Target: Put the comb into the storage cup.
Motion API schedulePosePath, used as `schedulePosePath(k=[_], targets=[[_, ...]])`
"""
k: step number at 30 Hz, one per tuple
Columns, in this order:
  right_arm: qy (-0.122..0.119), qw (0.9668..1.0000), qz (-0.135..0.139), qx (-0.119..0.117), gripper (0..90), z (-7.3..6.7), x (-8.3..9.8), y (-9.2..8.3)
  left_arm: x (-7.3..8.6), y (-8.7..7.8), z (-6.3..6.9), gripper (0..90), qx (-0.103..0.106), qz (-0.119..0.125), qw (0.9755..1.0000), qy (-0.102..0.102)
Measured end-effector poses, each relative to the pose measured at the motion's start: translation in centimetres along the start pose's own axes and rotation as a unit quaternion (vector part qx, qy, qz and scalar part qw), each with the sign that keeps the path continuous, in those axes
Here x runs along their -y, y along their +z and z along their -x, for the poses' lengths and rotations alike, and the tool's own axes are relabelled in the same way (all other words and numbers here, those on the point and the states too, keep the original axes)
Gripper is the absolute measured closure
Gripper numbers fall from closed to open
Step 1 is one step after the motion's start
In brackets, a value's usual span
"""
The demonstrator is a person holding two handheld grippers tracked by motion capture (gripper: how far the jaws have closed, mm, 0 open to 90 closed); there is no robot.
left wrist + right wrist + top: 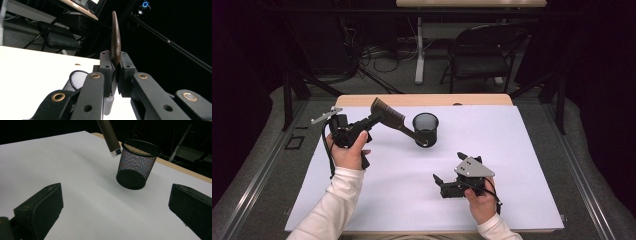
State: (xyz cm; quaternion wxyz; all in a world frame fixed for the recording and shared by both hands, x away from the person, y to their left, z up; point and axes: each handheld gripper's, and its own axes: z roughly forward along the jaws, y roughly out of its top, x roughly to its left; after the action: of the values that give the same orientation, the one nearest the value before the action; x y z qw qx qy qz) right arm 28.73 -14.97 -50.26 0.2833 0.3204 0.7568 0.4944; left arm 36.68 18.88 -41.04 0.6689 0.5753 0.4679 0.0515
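We see the brown comb (388, 116) clamped at its toothed end in the left gripper (374, 118), handle slanting down beside the upright black mesh cup (425, 128).

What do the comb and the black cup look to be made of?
Comb: dark brown, smooth with a dull sheen, probably plastic or horn; its handle tip carries a small shiny, metal-like cap. Cup: black wire mesh, likely coated metal; the table shows through its perforated wall beneath a solid rim.
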Motion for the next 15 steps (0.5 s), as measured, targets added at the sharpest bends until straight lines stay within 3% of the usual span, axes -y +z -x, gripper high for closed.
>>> schedulePosePath(k=[15], targets=[[0.0, 1.0, -0.005, 0.003, 0.0, 0.1, 0.1, 0.1, -1.0, 1.2, 0.1, 84.3, -0.012, -0.006, 0.9999, 0.004]])
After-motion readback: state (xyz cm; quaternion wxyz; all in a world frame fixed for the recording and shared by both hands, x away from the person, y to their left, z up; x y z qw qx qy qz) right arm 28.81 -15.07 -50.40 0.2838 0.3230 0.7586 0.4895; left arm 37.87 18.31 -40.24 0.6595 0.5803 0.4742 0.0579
